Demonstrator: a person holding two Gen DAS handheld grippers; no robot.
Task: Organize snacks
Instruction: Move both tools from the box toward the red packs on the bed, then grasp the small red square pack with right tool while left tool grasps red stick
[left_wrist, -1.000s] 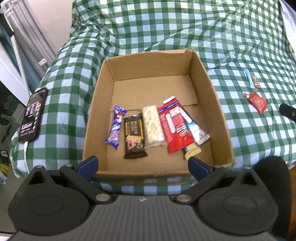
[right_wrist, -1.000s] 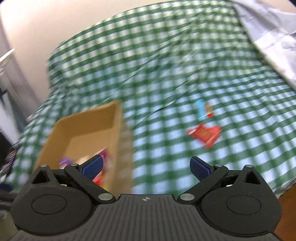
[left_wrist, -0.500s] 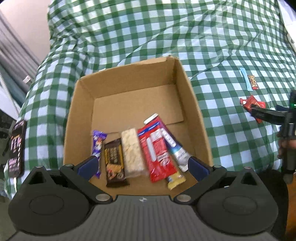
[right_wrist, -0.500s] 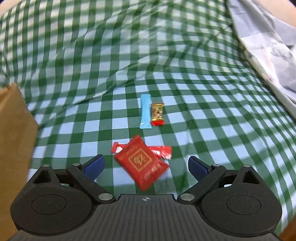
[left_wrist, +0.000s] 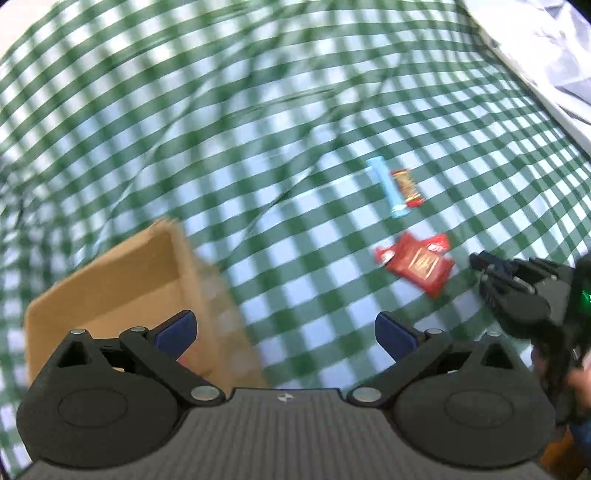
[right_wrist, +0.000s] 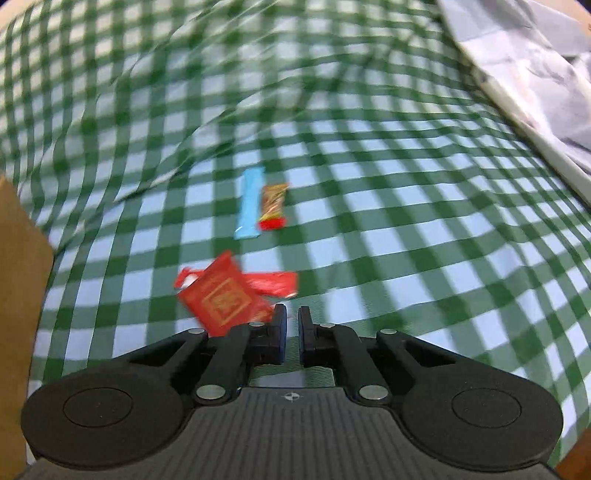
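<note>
Three snacks wait outside the cardboard box (left_wrist: 122, 266) (contents unseen); left claw (left_wrist: 284, 328) gapes empty, right claw (right_wrist: 291, 325) closed beside the red packet (right_wrist: 221, 299), gripping nothing.

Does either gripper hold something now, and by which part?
Nothing is held. The right gripper is shut, with only cloth seen between its jaws; the red packet lies just beside it. The left gripper is open and empty.
</note>
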